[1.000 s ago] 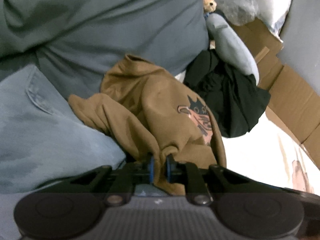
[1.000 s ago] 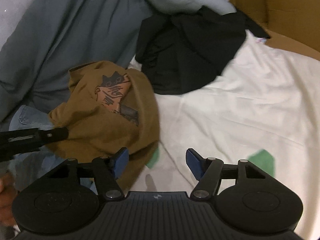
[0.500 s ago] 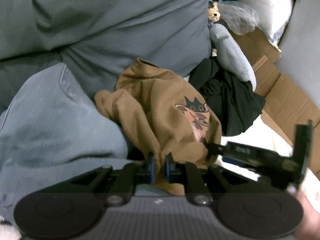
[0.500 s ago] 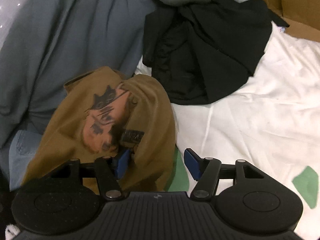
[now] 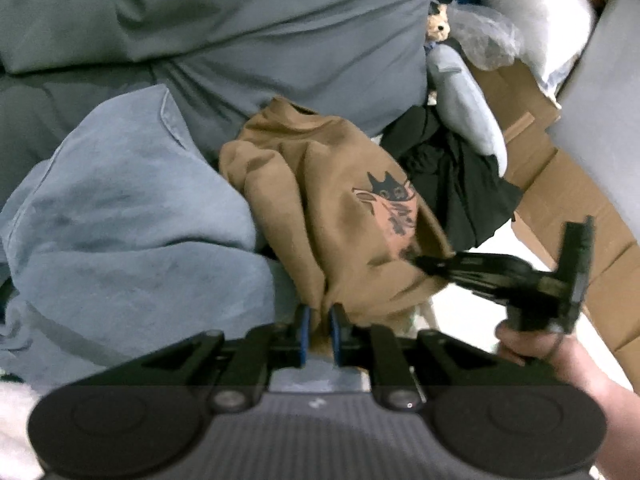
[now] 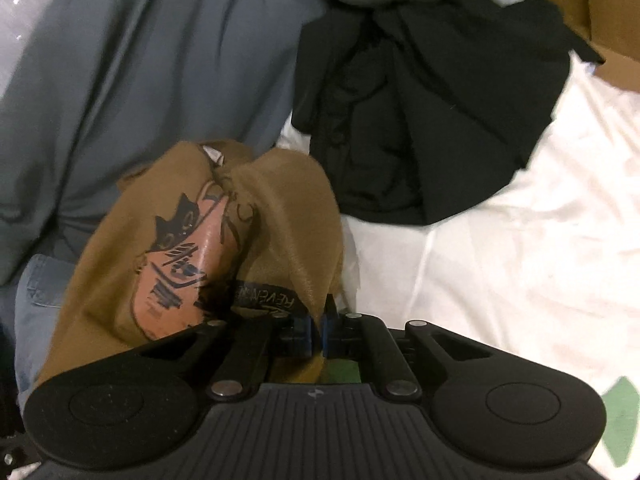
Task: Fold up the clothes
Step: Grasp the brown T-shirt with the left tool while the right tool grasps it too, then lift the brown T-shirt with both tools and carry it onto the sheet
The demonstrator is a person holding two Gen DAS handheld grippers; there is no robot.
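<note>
A brown cat-print T-shirt (image 5: 344, 216) lies bunched on a white bedsheet (image 6: 500, 248). The left gripper (image 5: 319, 330) pinches one fold, its jaws easing apart; the right gripper (image 6: 317, 334) is clamped on another.

Our right gripper (image 6: 316, 334), gaping a second ago, has moved in and clamped onto the crumpled brown cotton T-shirt (image 6: 280, 232) (cat print uppermost), while our left gripper's (image 5: 319, 330) jaws are easing apart around its fold.
</note>
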